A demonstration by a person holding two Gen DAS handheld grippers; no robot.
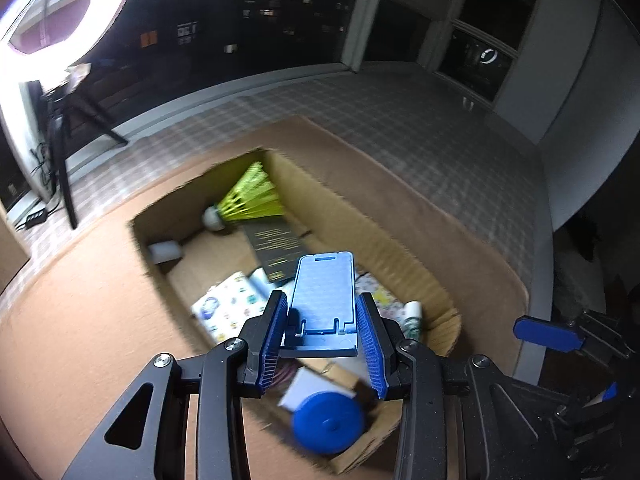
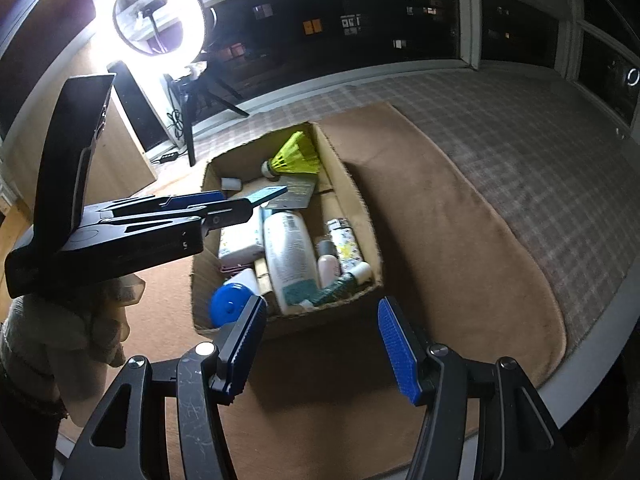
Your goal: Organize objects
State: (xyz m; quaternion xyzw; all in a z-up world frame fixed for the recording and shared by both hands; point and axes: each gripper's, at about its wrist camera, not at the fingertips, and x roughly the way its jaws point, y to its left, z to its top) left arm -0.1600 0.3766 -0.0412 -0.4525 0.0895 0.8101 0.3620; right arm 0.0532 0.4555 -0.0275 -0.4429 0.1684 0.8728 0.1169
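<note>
Left wrist view: the left gripper (image 1: 322, 320) pinches a blue stand (image 1: 324, 300) above the box (image 1: 400, 248); the right gripper (image 2: 322, 344) is spread.

Both wrist cams above box (image 1: 400, 248)

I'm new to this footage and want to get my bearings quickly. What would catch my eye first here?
The glaring ring light at upper left comes first, bright against the dark windows. Next is the open cardboard box on the brown mat, crammed with bottles and packets, a yellow-green shuttlecock at its far end and a blue round lid at its near corner. Over the box, the left gripper clamps a light blue phone stand, while the right gripper is open and empty.
</note>
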